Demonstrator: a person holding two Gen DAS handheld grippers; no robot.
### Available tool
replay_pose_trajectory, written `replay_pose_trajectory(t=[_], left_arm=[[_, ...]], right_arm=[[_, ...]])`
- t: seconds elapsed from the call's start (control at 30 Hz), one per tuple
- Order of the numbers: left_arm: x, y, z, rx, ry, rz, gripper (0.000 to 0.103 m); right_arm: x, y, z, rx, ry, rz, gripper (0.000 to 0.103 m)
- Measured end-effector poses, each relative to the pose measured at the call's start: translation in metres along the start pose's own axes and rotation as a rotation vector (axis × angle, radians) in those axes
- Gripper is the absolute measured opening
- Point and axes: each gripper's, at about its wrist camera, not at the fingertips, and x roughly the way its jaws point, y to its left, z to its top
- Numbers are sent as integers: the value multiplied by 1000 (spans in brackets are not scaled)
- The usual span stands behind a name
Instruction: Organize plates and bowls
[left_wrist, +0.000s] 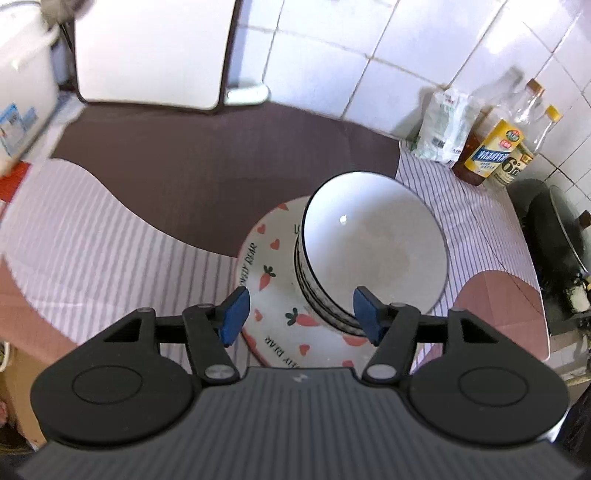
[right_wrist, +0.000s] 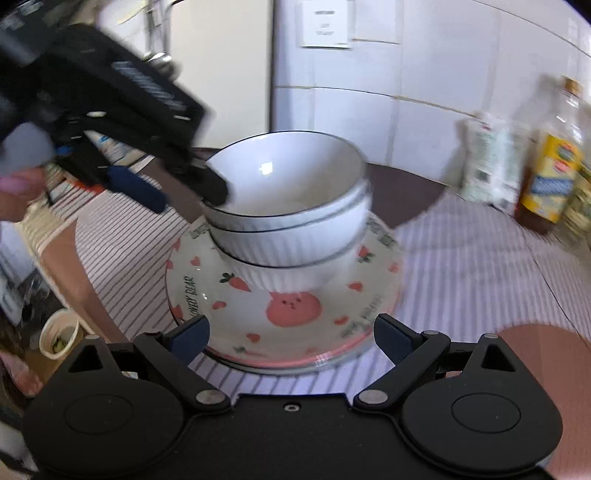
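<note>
Stacking step looks finished: white ribbed ceramic bowls (right_wrist: 291, 218) nested on carrot-print plates (right_wrist: 284, 317). Left gripper (left_wrist: 301, 314) and right gripper (right_wrist: 291, 338) jaws spread, empty. Next: withdraw clear of bowls.

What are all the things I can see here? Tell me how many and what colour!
bowls: three, white with dark rims, stacked on the plates
plates: stack, white with pink hearts and carrots, on the cloth
cloth: one, striped, on the counter
bottles: a few, yellow labels, by the tiled wall
bag: one, white, beside the bottles
cup: one, pale, lower left
left gripper: black, blue jaws open
right gripper: black, blue jaws open
</note>
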Motion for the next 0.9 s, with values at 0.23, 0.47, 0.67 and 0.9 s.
replay_pose_trajectory(t=[0.23, 0.47, 0.67, 0.9], left_arm=[[-53, -18, -5, 61, -86, 41, 72], [-104, -37, -17, 110, -166, 76, 98], [-132, -43, -33, 131, -182, 116, 102], [-149, -40, -53, 122, -153, 163, 102]], right_arm=[[-43, -9, 12, 95, -66, -132, 98], [-86, -22, 42, 130, -63, -224, 100], [-108, -32, 59, 183, -4, -217, 101], [-144, -23, 62, 193, 28, -263, 101]])
